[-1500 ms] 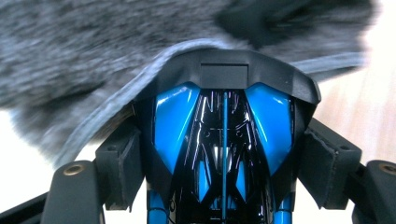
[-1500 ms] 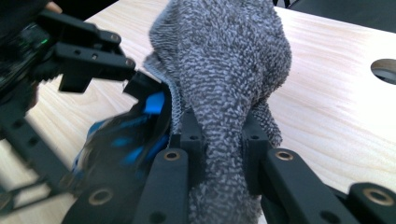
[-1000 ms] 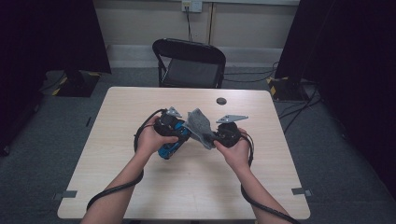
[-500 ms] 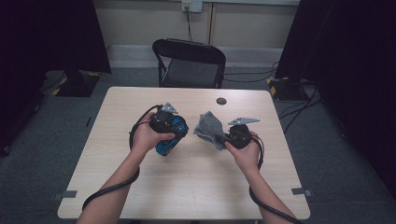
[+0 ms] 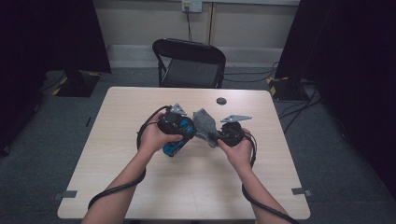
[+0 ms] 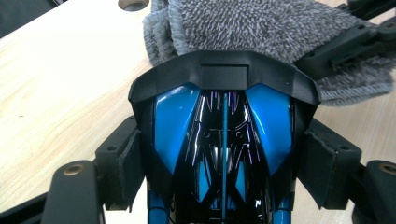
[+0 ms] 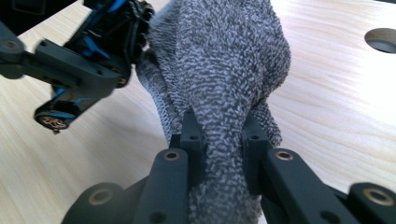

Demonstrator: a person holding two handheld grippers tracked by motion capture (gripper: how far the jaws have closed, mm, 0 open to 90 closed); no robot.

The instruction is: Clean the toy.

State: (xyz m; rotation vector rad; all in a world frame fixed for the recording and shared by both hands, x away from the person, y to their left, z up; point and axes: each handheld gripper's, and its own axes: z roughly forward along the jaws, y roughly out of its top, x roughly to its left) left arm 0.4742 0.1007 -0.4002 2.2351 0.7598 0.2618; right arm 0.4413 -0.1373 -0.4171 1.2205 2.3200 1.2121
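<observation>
While the blue-and-black toy car (image 6: 223, 154) is clamped by its flanks between the pads of the left claw (image 5: 180, 128), it is held just above the tabletop (image 5: 116, 154), slightly to the 9 o'clock side of the tabletop's centre in the high view. At the car's 3 o'clock side, just beside it, a folded grey cloth (image 7: 224, 70) is pinched near one end by the right claw (image 7: 219, 135), whose jaws are pressed tight on the bunched fabric. In the left gripper view the cloth is seen lying just past the car's dark bumper, at 12 o'clock; whether the two touch cannot be told. In the right gripper view the car's wheel end is seen close against the cloth's edge at 10 o'clock.

Both things are judged to be picked up and brought together, so the grasping part of the work appears done. Wiping of the car with the cloth is judged to be the step in hand, and how much of the body has been covered cannot be read from these pictures. Setting both things down would remain. A round hole (image 5: 221, 101) is seen in the tabletop at 12 o'clock, and a black chair (image 5: 189, 63) beyond it.
</observation>
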